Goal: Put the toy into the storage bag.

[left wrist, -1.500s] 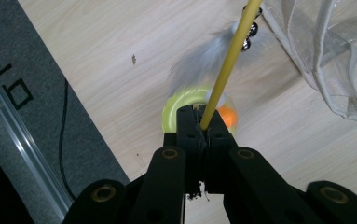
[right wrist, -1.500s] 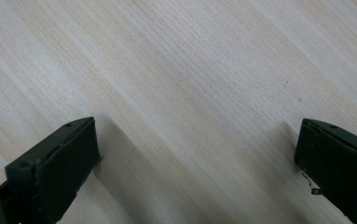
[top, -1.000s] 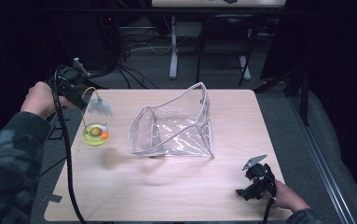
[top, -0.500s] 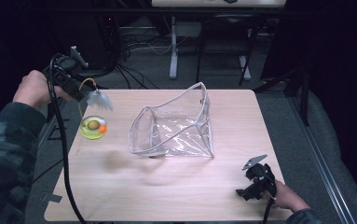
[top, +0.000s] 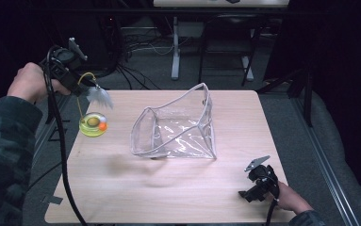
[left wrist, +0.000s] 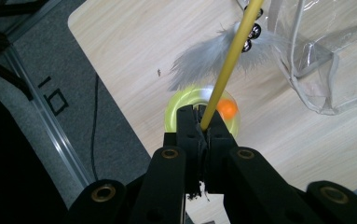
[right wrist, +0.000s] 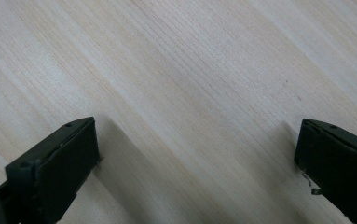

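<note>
The table [top: 168, 188] is evenly lit from above, while the room behind it sinks into near black. In the high view the picture is soft and a little grainy; the person's sleeve [top: 4, 155] at the bottom left is dim and blurred. The clear bag [top: 178, 127] catches white glare along its folds and throws only a faint shadow.

In the left gripper view the jaws at the bottom are dark and slightly out of focus; beyond their tips the feather [left wrist: 199, 60] looks smeared, perhaps by motion.

In the right gripper view the wood grain between the spread jaws is sharp, with soft shadows just inside each jaw.
</note>
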The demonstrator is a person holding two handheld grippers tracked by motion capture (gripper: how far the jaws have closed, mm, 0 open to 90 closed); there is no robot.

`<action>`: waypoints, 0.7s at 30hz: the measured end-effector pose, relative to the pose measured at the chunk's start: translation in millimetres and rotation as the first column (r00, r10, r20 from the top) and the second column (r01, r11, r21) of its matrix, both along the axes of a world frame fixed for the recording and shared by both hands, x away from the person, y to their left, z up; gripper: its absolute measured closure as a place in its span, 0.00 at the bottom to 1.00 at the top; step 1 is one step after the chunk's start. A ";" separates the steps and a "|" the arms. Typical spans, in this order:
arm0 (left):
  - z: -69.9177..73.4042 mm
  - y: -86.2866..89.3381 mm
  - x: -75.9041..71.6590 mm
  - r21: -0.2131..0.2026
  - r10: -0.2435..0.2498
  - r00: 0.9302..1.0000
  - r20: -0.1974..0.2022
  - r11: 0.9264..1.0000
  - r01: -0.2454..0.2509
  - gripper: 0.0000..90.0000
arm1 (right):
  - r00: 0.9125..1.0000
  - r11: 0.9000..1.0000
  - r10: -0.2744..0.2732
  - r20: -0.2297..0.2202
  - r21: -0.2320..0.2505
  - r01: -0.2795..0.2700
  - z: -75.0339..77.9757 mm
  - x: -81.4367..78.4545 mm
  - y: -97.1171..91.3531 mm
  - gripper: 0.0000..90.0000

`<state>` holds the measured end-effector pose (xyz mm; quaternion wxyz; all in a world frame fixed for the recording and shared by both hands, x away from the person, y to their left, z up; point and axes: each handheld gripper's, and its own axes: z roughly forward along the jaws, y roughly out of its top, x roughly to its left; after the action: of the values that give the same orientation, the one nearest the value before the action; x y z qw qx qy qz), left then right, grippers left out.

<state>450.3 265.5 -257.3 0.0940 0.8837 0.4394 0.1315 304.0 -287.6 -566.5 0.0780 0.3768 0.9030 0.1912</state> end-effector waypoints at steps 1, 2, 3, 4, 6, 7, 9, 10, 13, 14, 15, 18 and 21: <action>1.6 -0.5 -0.3 -0.001 0.000 1.000 0.001 1.000 0.000 0.98 | 1.000 1.000 0.000 0.000 0.001 0.000 0.0 0.0 0.0 0.00; 3.3 -0.9 -0.5 0.002 -0.003 1.000 -0.001 1.000 0.003 0.98 | 1.000 1.000 0.000 0.000 0.001 0.000 0.0 0.0 -0.1 0.00; 5.0 -1.3 -0.7 0.002 -0.005 1.000 0.000 1.000 0.005 0.98 | 1.000 1.000 0.000 0.001 0.002 0.000 -0.1 -0.1 -0.2 0.00; 5.0 -1.3 -0.7 0.002 -0.005 1.000 0.000 1.000 0.005 0.98 | 1.000 1.000 0.000 0.001 0.002 0.000 -0.1 -0.1 -0.2 0.00; 7.9 -1.9 -1.1 0.000 -0.007 1.000 -0.001 1.000 0.007 0.98 | 1.000 1.000 0.000 0.001 0.001 0.000 -0.1 -0.1 -0.1 0.00; 10.1 -2.5 -1.3 0.000 -0.007 1.000 -0.002 1.000 0.007 0.98 | 1.000 1.000 0.000 0.000 0.000 0.000 0.0 0.0 0.0 0.00; 12.0 -3.1 -1.5 0.002 -0.008 1.000 -0.002 1.000 0.008 0.98 | 1.000 1.000 0.000 0.000 -0.001 0.000 0.0 0.0 0.0 0.00; 12.0 -3.1 -1.5 0.002 -0.008 1.000 -0.002 1.000 0.008 0.98 | 1.000 1.000 0.000 0.000 -0.001 0.000 0.0 0.0 0.0 0.00; 13.8 -3.9 -1.4 -0.001 -0.012 1.000 -0.014 1.000 0.012 0.98 | 1.000 1.000 -0.002 0.001 0.000 0.002 0.0 -0.2 -0.1 0.00; 13.8 -3.9 -1.4 -0.001 -0.012 1.000 -0.014 1.000 0.012 0.98 | 1.000 1.000 -0.002 0.001 0.000 0.002 0.0 -0.2 -0.1 0.00; 14.0 -4.4 -1.3 -0.003 -0.012 1.000 -0.015 1.000 0.012 0.98 | 1.000 1.000 -0.001 0.000 -0.001 0.001 0.0 -0.1 0.0 0.00; 15.2 -5.0 -1.0 0.001 -0.015 1.000 -0.019 1.000 0.015 0.98 | 1.000 1.000 -0.001 0.001 0.001 0.001 0.0 -0.1 -0.1 0.00; 20.0 -6.7 0.7 0.013 -0.022 1.000 -0.019 1.000 0.023 0.98 | 1.000 1.000 0.004 0.004 0.004 -0.004 -0.2 -0.1 -0.3 0.00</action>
<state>451.0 258.8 -237.3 0.0856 0.8904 0.4294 0.1248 303.9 -287.9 -566.7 0.0788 0.3750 0.9031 0.1939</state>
